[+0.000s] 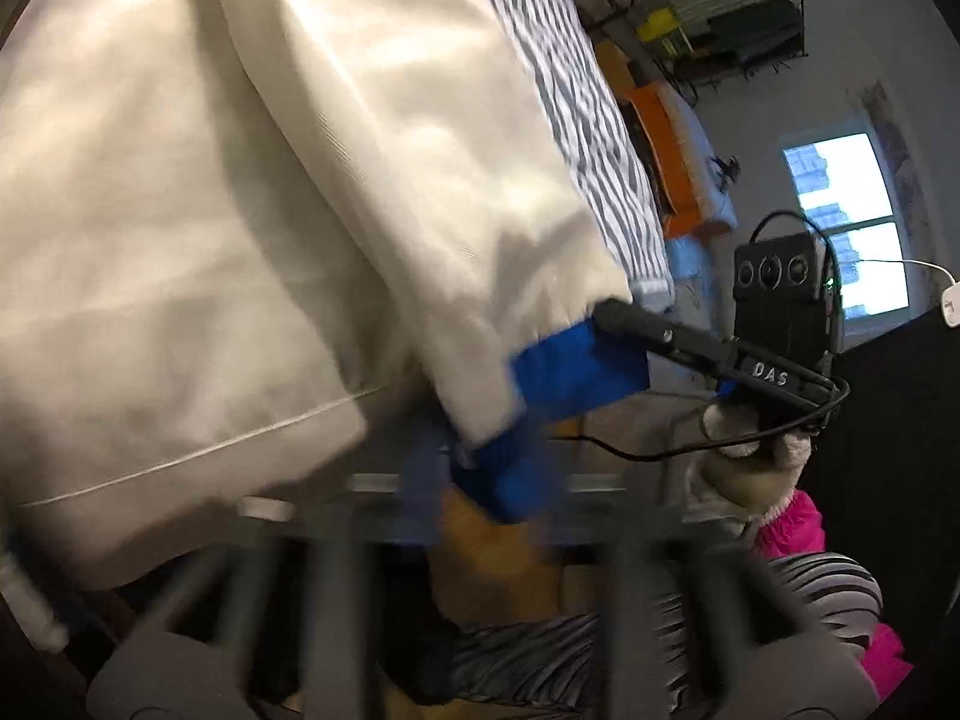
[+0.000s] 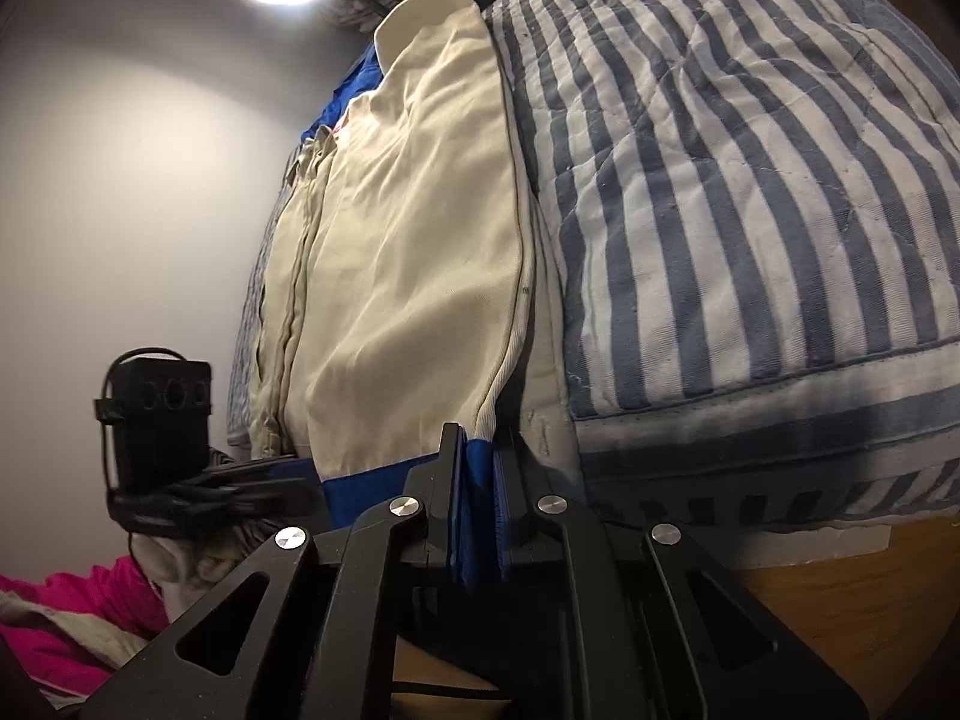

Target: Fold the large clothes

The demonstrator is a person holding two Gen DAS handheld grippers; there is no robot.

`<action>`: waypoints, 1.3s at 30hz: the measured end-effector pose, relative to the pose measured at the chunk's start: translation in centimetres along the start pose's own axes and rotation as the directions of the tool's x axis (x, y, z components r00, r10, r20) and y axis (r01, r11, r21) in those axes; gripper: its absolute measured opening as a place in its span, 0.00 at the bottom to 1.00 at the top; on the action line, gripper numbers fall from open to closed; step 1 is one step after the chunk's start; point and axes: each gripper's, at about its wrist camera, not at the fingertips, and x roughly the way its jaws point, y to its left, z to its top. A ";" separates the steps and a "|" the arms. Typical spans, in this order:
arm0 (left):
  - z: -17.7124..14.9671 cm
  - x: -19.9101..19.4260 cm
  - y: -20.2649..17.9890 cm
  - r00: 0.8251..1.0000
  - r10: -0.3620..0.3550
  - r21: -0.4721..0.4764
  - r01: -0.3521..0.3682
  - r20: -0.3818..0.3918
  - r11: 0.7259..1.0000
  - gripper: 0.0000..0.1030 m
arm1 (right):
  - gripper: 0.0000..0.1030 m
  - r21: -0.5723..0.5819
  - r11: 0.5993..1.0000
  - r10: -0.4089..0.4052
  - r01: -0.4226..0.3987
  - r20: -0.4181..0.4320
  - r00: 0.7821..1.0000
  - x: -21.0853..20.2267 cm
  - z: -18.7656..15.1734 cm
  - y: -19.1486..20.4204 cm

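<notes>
Right wrist view: right gripper [image 2: 478,468] pinching blue hem [image 2: 384,489] at 6 o'clock of cream garment [image 2: 408,252], left gripper [image 2: 282,474] likewise at 8 o'clock; soft, light, limp—grip hem corners.

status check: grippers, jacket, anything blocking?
Right gripper and left gripper both shut on blue hem. Cream jacket flat on striped quilt. Nothing blocking.

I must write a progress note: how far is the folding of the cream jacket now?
Done: the cream jacket lies lengthwise on the striped quilt, one side apparently folded over. In hand: both grippers, right and left, pinch its blue hem, jaws shut. Left: folding it crosswise.
</notes>
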 end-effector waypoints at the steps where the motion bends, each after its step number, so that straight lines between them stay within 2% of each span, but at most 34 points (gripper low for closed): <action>1: 0.0 -0.2 0.5 0.995 -0.096 -0.036 0.097 0.014 0.995 0.07 | 0.09 -0.005 1.000 -0.004 0.004 0.001 1.000 -0.2 -0.1 0.1; 3: 0.0 -1.3 0.9 0.975 -0.217 -0.060 0.220 0.054 0.974 0.07 | 0.09 -0.029 0.999 -0.040 0.040 0.010 0.999 -0.7 -0.1 0.2; 4: 0.0 -1.8 0.9 0.976 -0.207 -0.038 0.210 0.074 0.977 0.07 | 0.09 -0.052 0.996 -0.074 0.074 0.013 0.997 -0.8 -0.2 0.3; 5: 0.0 -2.1 0.8 0.990 -0.108 0.007 0.107 0.087 0.994 0.07 | 0.09 -0.066 0.993 -0.096 0.097 0.016 0.995 -0.8 -0.3 0.5; 7: 0.0 -1.1 1.6 0.999 -0.009 0.010 0.008 0.053 1.000 0.07 | 0.09 -0.109 0.980 -0.161 0.164 0.043 0.986 -0.9 -0.3 0.8; 8: -0.1 -0.7 1.9 0.999 0.013 0.008 -0.013 0.044 1.000 0.07 | 0.12 -0.139 0.967 -0.206 0.212 0.054 0.977 -0.9 -0.4 1.0; 9: -0.3 -0.4 1.9 0.998 0.035 0.019 -0.035 0.043 0.999 0.07 | 0.24 -0.160 0.956 -0.239 0.247 0.068 0.969 -0.9 -0.4 1.3; 10: -0.4 -0.3 1.8 0.998 0.045 0.035 -0.047 0.044 0.998 0.07 | 0.29 -0.181 0.943 -0.267 0.280 0.092 0.959 -0.9 -0.5 1.5; 11: -0.7 -0.4 1.4 0.997 0.055 0.052 -0.058 0.047 0.997 0.07 | 0.33 -0.188 0.939 -0.272 0.286 0.100 0.957 -0.8 -0.5 1.6; 17: -0.8 -0.4 0.0 0.994 0.103 0.104 -0.107 0.043 0.989 0.07 | 0.35 -0.162 0.970 -0.178 0.182 0.043 0.983 0.7 -0.2 1.0; 19: -0.9 -0.8 0.0 0.993 0.106 0.109 -0.110 0.045 0.988 0.07 | 0.32 -0.149 0.975 -0.161 0.166 0.041 0.986 0.9 -0.1 0.9; 20: -0.7 -1.1 0.1 0.993 0.108 0.115 -0.113 0.046 0.987 0.07 | 0.24 -0.149 0.976 -0.153 0.157 0.035 0.988 0.9 -0.1 1.0; 21: -0.6 -1.0 -0.2 0.992 0.115 0.124 -0.121 0.049 0.985 0.07 | 0.21 -0.141 0.980 -0.135 0.138 0.030 0.990 0.8 -0.1 1.1; 26: -1.5 -2.2 -1.1 0.989 0.135 0.165 -0.144 0.063 0.976 0.09 | 0.13 -0.188 0.977 -0.090 0.100 0.057 0.994 -1.5 -0.4 3.4; 31: -3.4 -5.7 -2.5 0.969 0.183 0.217 -0.217 0.165 0.952 0.09 | 0.13 -0.217 0.961 -0.170 0.169 0.011 0.985 -0.3 0.1 4.2; 34: -3.6 -7.3 -3.3 0.956 0.179 0.235 -0.233 0.231 0.944 0.09 | 0.13 -0.238 0.952 -0.202 0.192 -0.020 0.979 0.6 0.7 4.7; 39: -1.7 -4.2 -4.6 0.958 0.165 0.282 -0.230 0.236 0.932 0.09 | 0.13 -0.270 0.945 -0.208 0.187 -0.049 0.977 1.3 1.0 5.3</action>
